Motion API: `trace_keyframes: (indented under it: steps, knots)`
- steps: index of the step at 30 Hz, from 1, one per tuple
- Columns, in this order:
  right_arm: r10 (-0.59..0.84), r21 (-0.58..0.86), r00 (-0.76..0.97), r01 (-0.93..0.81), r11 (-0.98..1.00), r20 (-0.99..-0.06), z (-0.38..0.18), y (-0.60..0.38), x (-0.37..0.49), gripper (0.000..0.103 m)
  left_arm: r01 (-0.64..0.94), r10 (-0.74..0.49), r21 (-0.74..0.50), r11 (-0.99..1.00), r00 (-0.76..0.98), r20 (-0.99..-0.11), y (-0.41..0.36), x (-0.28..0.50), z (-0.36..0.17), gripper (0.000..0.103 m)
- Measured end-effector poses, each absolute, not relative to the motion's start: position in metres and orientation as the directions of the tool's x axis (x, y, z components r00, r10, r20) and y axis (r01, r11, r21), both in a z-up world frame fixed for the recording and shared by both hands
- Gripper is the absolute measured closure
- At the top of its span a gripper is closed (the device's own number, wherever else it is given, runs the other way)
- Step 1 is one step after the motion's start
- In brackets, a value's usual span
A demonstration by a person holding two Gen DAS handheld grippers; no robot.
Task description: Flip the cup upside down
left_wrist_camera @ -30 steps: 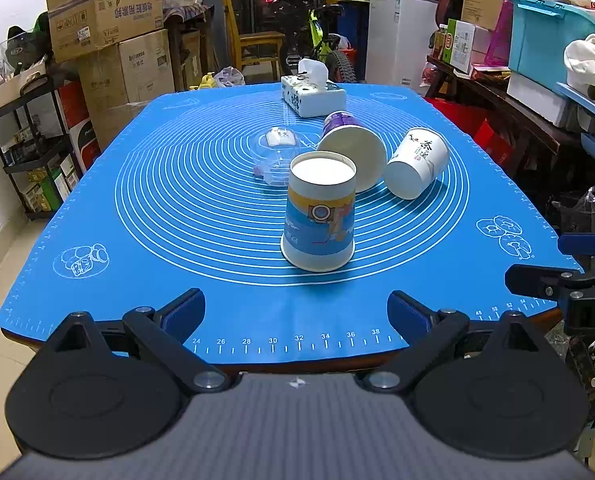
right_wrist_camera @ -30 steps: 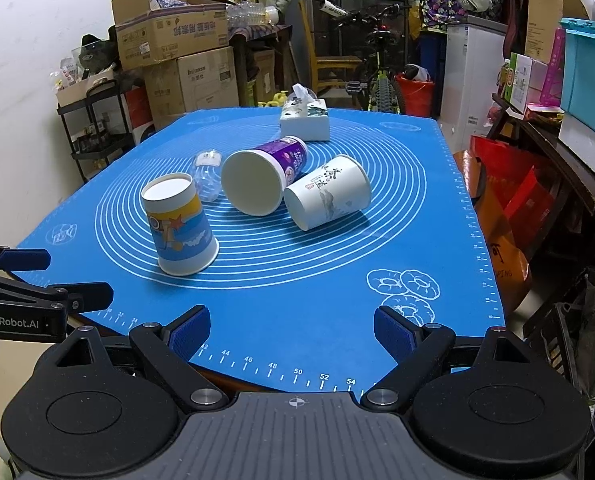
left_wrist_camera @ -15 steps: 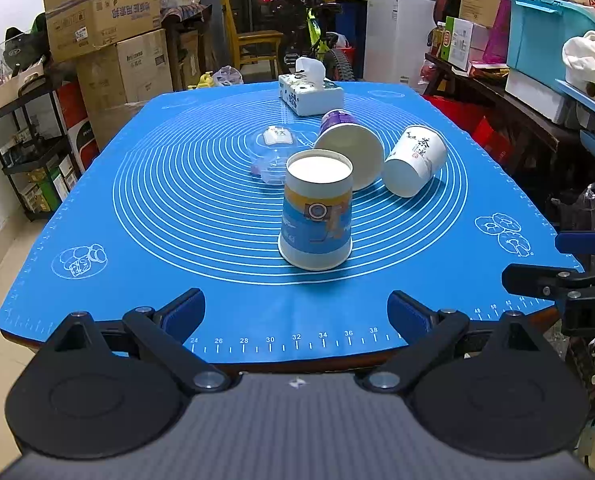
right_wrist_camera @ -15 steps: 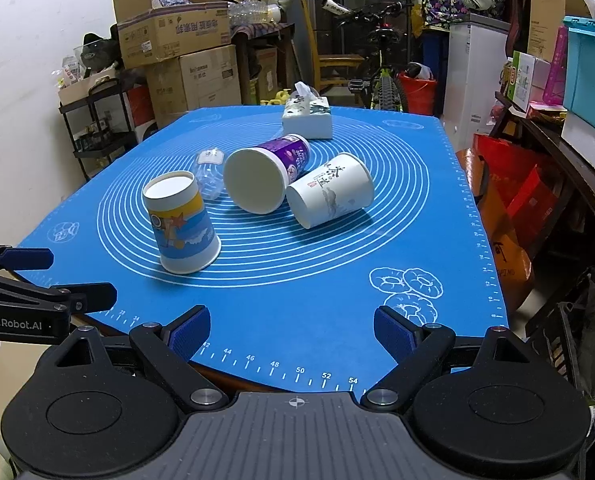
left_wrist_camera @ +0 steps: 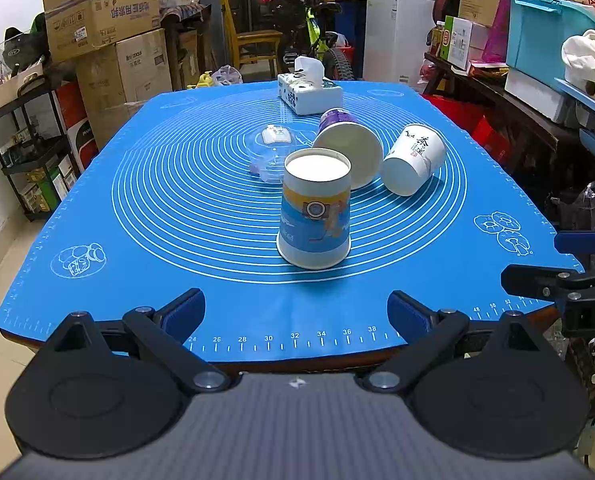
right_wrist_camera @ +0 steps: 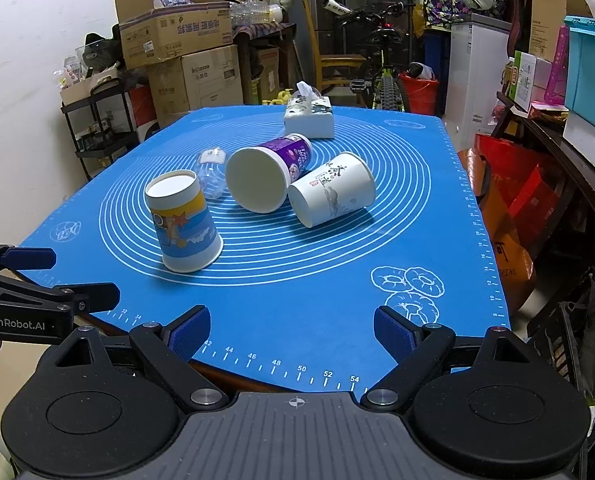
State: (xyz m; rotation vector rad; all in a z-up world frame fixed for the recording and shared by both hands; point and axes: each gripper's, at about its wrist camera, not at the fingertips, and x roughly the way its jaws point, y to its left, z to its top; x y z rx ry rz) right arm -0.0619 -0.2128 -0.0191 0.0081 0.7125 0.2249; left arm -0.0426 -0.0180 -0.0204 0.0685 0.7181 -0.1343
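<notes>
A blue-and-yellow paper cup stands upside down, base up, on the blue mat; it also shows in the right wrist view. A purple cup and a white printed cup lie on their sides behind it. My left gripper is open and empty at the mat's near edge, short of the upside-down cup. My right gripper is open and empty at the near right edge.
A clear plastic cup lies by the purple cup. A tissue box stands at the far end of the mat. Cardboard boxes, a shelf rack, a bicycle and storage bins surround the table.
Both grippers have drawn back slightly from the cups. The cups have not moved.
</notes>
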Motion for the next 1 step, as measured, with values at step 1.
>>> trace_keyframes:
  steps: [1]
  knots:
    - [0.208,0.085,0.733,-0.202,0.976,-0.647,-0.0189,-0.2133,-0.0615,0.013,0.145,-0.099,0.015,0.989,0.745,-0.66,-0.0179,-0.0426,-0.0204,0.006]
